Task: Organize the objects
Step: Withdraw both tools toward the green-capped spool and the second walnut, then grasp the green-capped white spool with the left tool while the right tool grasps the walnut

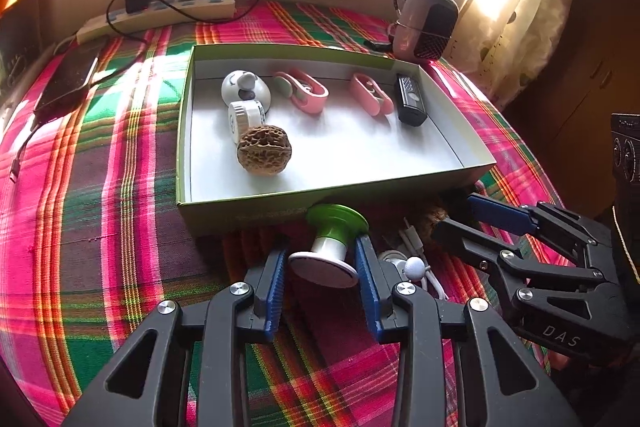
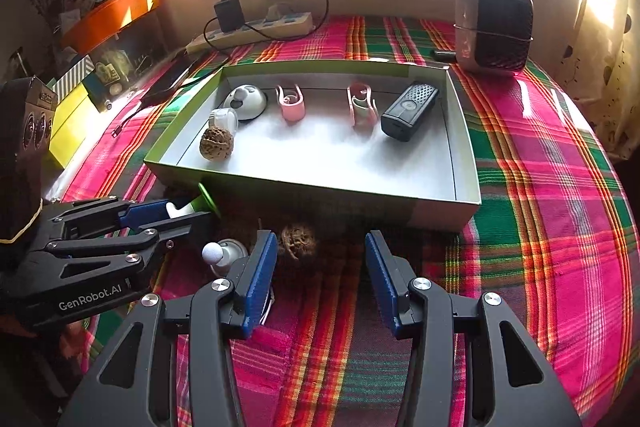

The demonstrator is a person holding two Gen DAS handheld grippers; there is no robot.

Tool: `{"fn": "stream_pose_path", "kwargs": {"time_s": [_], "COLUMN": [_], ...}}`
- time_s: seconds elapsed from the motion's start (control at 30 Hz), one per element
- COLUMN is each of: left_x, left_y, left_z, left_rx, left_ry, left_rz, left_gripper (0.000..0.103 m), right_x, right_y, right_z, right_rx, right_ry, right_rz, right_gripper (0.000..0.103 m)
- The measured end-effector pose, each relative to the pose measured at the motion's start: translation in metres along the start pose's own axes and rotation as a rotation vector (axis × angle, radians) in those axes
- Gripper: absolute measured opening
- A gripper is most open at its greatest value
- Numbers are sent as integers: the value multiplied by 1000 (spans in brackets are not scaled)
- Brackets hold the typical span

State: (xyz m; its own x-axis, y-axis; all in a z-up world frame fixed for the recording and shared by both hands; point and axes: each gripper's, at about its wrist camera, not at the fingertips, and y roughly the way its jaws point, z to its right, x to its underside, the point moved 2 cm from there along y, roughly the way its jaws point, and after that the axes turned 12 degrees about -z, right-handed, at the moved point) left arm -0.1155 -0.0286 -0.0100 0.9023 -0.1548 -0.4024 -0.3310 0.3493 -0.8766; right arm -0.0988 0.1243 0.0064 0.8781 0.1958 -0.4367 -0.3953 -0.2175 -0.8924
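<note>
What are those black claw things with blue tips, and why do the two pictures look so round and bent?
They are hand-held grippers, one in each of a person's hands; there is no robot arm. Each carries a wide-angle camera looking along its fingers, which bends the picture. One picture comes from the left gripper, the other from the right gripper.

On the pink and green plaid cloth sits a shallow green cardboard box holding a brown wrinkled walnut, a small white jar, a white dome-shaped gadget, two pink clips and a black rectangular device.

The left gripper's pads sit on either side of a green and white spool-shaped object, apparently gripping it. The right gripper is open and empty, above a second walnut lying outside the box.
</note>
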Motion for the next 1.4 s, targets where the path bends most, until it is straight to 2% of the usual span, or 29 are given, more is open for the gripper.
{"fn": "stream_pose_path", "kwargs": {"time_s": [0.13, 0.23, 0.5, 0.63, 1.03, 1.1, 1.17, 1.2, 1.4], "left_x": [2, 3, 13, 12, 10, 9, 9, 9, 10], "left_y": [0, -2, -8, -7, -3, -3, -3, -3, -3], "left_z": [2, 1, -6, -5, 2, 2, 2, 2, 4], "left_rx": [-19, -24, -44, -55, -127, -120, -122, -126, -150], "left_ry": [12, 2, -27, -40, -24, -35, -37, -37, -43], "left_rz": [4, 0, 15, 23, 43, 43, 43, 42, 50], "left_gripper": [31, 31, 31, 31, 31, 31, 31, 31, 30], "right_x": [-1, -3, 1, 2, 1, 1, 0, 0, 1], "right_y": [5, 10, 14, 14, 15, 14, 13, 13, 12], "right_z": [-1, -4, -1, 0, 3, 5, 9, 10, 12], "right_rx": [-17, 14, 1, 63, 71, 60, 47, 41, 28], "right_ry": [6, 0, -9, -36, -35, -26, -13, -9, -9], "right_rz": [-4, -12, -15, -16, -9, -5, -1, 0, 2], "right_gripper": [47, 47, 47, 47, 47, 45, 33, 31, 30]}}
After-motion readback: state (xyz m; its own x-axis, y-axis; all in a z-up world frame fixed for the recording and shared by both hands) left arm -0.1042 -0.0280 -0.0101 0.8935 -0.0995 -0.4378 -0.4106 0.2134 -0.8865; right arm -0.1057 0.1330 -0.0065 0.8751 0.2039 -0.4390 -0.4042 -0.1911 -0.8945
